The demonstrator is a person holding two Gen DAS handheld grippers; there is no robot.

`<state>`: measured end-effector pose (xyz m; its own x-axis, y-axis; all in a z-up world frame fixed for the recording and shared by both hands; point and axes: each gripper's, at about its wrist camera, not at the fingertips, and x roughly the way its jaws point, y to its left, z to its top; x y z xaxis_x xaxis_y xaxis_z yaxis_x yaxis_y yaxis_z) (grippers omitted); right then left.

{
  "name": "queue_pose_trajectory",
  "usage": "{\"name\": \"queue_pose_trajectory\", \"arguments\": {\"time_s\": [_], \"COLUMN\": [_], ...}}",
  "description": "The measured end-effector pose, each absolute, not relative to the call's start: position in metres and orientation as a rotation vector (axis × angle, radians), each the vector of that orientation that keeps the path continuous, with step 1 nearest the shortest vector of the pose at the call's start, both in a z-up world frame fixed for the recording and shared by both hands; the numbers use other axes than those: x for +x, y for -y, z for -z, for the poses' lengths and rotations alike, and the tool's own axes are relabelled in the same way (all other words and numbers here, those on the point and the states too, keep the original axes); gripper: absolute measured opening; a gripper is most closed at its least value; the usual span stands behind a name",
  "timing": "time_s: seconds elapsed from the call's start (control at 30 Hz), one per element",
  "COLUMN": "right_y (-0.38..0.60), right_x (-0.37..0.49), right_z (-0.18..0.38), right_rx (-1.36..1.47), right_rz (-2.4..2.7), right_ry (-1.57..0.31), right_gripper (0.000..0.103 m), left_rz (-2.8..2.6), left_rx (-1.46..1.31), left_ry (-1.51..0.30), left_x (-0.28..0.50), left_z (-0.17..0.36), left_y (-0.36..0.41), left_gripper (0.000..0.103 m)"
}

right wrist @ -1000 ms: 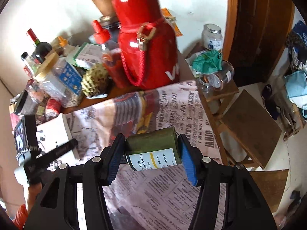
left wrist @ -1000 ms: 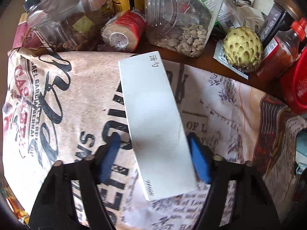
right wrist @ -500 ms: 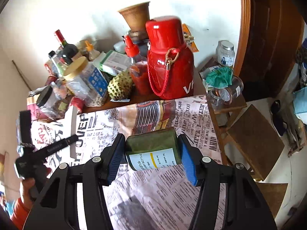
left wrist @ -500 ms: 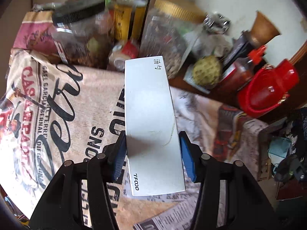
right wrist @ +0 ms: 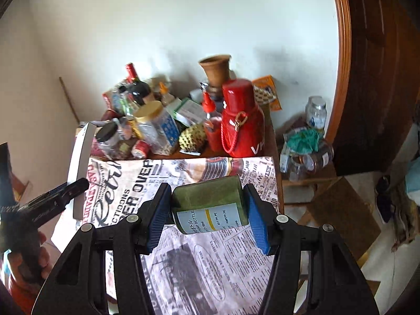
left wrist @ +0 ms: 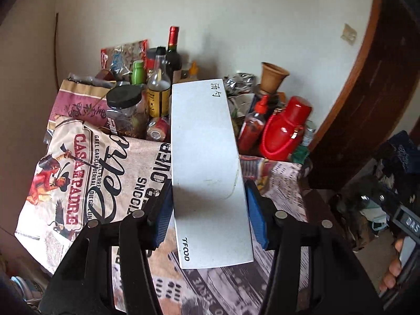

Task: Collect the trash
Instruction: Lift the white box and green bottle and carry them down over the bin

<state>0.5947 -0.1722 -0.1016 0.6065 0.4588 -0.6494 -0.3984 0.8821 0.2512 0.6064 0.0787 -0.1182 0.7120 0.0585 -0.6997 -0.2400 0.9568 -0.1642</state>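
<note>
In the left view, the white box (left wrist: 207,168), flat on the cloth (left wrist: 110,173) a moment before, was lifted well above it. The left claw (left wrist: 208,215) was closed a bit more, squeezing the box's near end.

In the right view, the green bottle (right wrist: 210,203) was gripped sideways in the half-open right claw (right wrist: 208,218) and raised too. Both were ready for binning.

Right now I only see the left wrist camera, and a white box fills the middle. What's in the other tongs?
Observer: The right tongs are shut on a green bottle, held sideways.
Operator: What's hiding behind my box?
Observer: A bumpy yellow-green fruit, sitting on the table just left of the red flask.
</note>
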Motion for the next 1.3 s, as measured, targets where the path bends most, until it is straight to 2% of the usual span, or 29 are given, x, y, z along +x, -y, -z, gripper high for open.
{"name": "queue_pose_trajectory", "arguments": {"time_s": [0.3, 0.53, 1.0, 1.3], "right_y": [0.171, 0.147, 0.096, 0.085], "right_x": [0.537, 0.478, 0.31, 0.267], "right_z": [0.072, 0.064, 0.086, 0.105], "right_rx": [0.094, 0.091, 0.119, 0.096], "right_rz": [-0.509, -0.496, -0.439, -0.425], "right_ry": [-0.709, -0.684, -0.695, -0.776], "right_gripper": [0.053, 0.052, 0.052, 0.052], "left_rz": [-0.108, -0.085, -0.008, 0.034], "left_rx": [-0.185, -0.188, -0.125, -0.161], "left_ry": [-0.7, -0.667, -0.706, -0.786], "left_x": [0.539, 0.475, 0.297, 0.254], "left_z": [0.086, 0.077, 0.102, 0.125], "left_y": [-0.065, -0.087, -0.153, -0.159], "left_gripper": [0.052, 0.052, 0.052, 0.05]}}
